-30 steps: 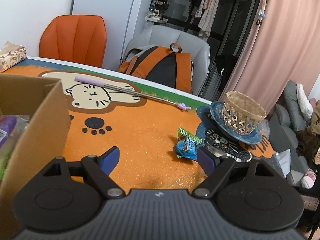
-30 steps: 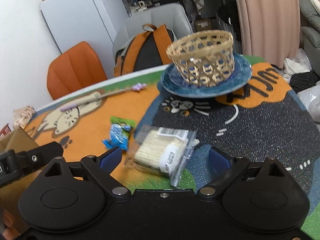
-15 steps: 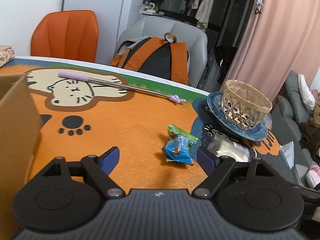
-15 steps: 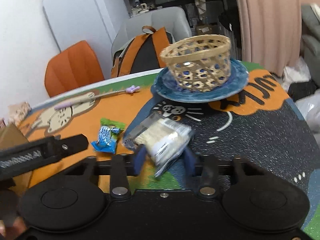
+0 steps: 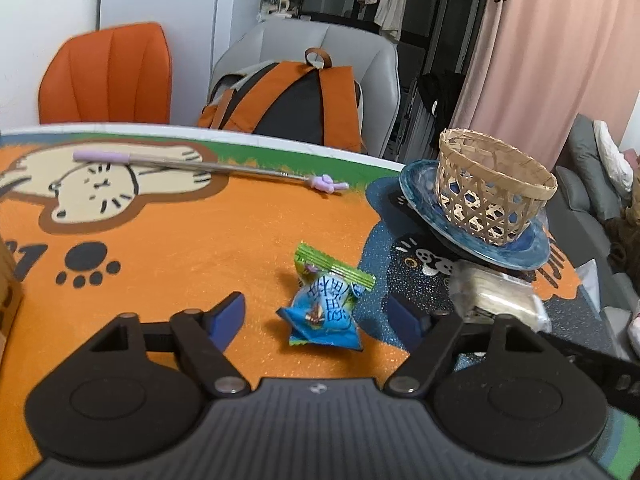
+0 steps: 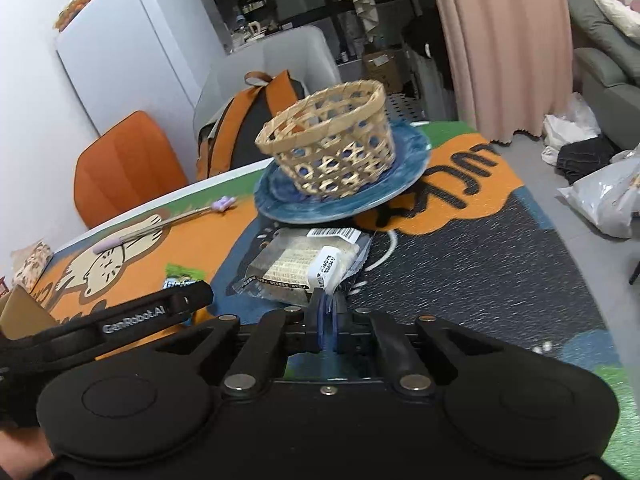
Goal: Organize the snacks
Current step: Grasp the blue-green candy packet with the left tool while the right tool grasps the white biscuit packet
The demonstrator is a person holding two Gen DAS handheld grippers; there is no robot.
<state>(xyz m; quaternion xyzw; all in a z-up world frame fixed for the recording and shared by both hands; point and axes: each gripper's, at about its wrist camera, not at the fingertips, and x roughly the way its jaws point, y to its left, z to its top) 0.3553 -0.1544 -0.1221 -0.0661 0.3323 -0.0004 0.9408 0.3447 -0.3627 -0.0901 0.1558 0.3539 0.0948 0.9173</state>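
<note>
A small blue and green snack packet (image 5: 325,307) lies on the orange table mat, between the fingers of my open left gripper (image 5: 320,316), which hangs just above it. My right gripper (image 6: 328,312) is shut on the near edge of a clear packet of pale wafers (image 6: 304,264) and holds it lifted in front of the plate. That wafer packet also shows at the right in the left wrist view (image 5: 500,296). The left gripper's body (image 6: 152,312) shows at the left in the right wrist view.
A woven basket (image 5: 490,188) stands on a blue plate (image 5: 532,248) at the table's right end. A long purple-handled stick (image 5: 200,166) lies at the far edge. A cardboard box corner (image 5: 8,280) is at the left. Chairs and an orange backpack (image 5: 292,100) stand behind the table.
My right gripper closed on the wafer packet and lifted it. My left gripper moved right, away from the box, until the blue packet sat between its open fingers.
</note>
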